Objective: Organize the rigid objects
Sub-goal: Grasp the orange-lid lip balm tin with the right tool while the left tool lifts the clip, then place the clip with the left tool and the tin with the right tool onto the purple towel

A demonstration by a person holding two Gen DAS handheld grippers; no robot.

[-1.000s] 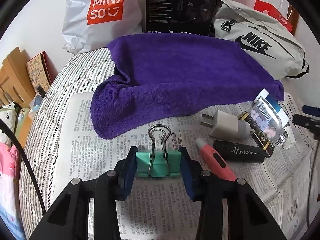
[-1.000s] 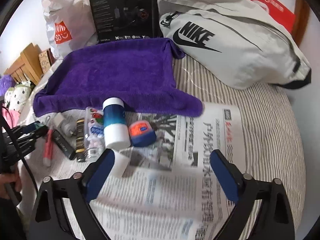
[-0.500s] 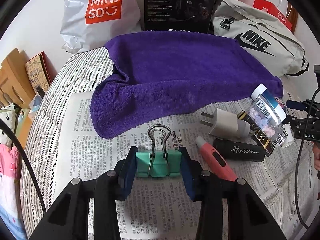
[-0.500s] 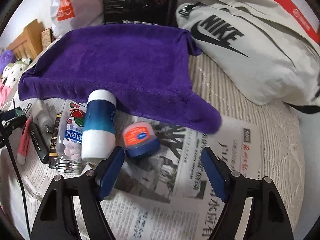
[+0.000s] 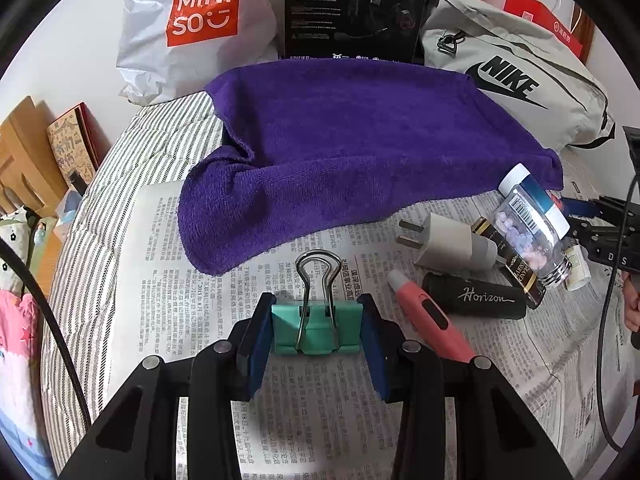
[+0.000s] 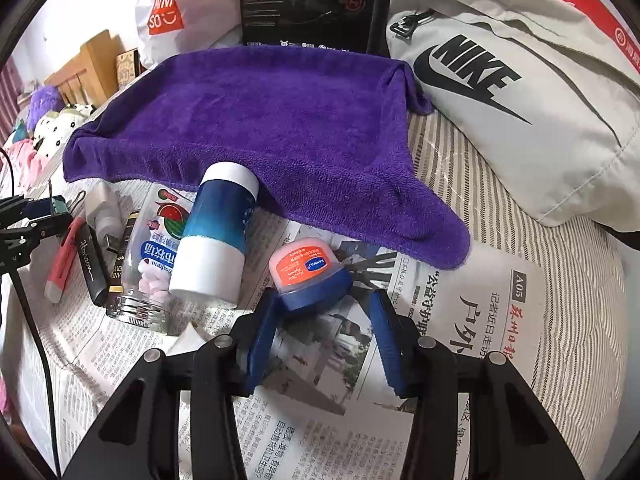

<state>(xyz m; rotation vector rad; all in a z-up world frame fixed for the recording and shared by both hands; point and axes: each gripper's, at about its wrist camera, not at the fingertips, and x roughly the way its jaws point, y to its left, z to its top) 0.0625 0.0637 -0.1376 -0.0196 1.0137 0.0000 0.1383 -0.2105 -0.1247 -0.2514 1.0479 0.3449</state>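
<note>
Teal metal sits clamped between the blue pads of the left gripper (image 5: 318, 330): a binder clip (image 5: 316, 326), wire loop pointing ahead, over the newspaper (image 5: 168, 320). Beyond its right finger lie a pink tube (image 5: 428, 318), a black Horizon stick (image 5: 476, 296) and a white plug (image 5: 452, 246); a purple towel (image 5: 360, 148) spreads farther ahead. The right gripper (image 6: 324, 336) has just been closing its jaws around a small blue jar (image 6: 310, 276) with an orange lid (the left pad touches it, the right pad stands just clear). Left of that jar lies a blue-and-white bottle (image 6: 214, 240) beside a clear bottle (image 6: 150, 264).
</note>
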